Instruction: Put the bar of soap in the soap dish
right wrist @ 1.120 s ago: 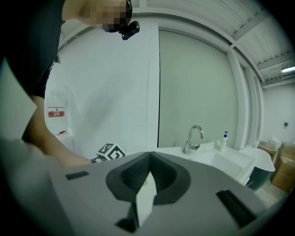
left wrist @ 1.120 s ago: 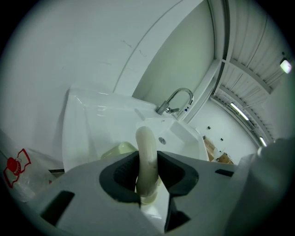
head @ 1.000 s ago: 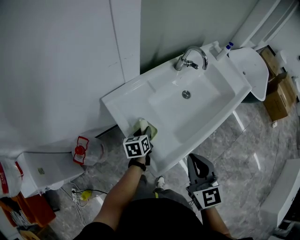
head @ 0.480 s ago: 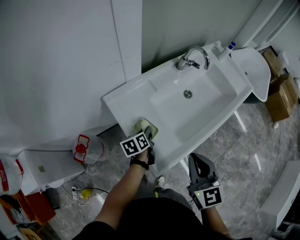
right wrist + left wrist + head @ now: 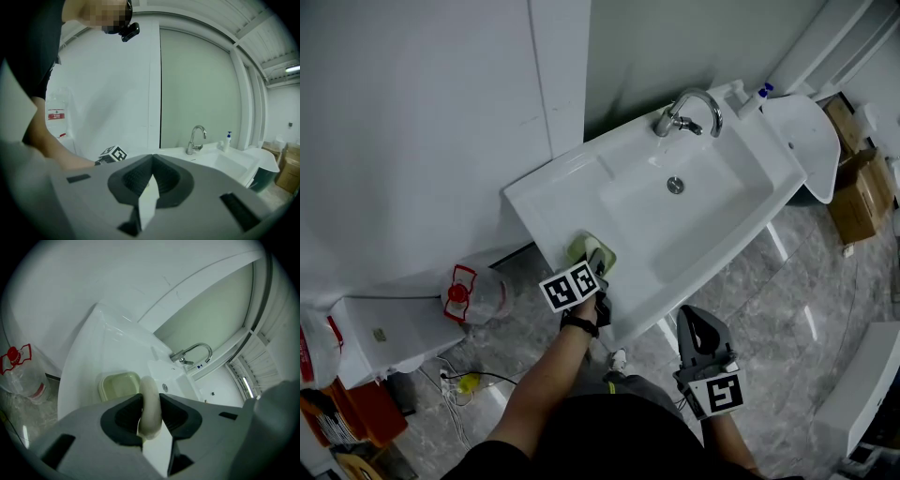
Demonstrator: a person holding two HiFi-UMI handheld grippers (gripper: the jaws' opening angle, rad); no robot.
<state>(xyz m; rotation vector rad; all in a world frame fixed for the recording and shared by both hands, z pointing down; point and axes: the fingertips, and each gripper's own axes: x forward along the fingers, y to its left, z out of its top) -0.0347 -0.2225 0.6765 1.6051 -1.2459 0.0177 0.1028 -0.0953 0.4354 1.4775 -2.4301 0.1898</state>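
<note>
The soap dish (image 5: 591, 251) sits on the sink (image 5: 546, 199) ledge left of the basin (image 5: 694, 220), the faucet (image 5: 689, 112) behind. The bar of soap (image 5: 150, 404), between the left gripper's (image 5: 151, 409) jaws, is at the dish's near edge; the right gripper (image 5: 698, 328) is well apart, before the sink.

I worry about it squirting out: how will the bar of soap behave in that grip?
The bar of soap looks stiff: it is held on edge by the left hand-held gripper without sagging. Its smooth, rounded faces could probably slip, more so if wet. Being flattish, it should settle in the soap dish rather than roll.
</note>
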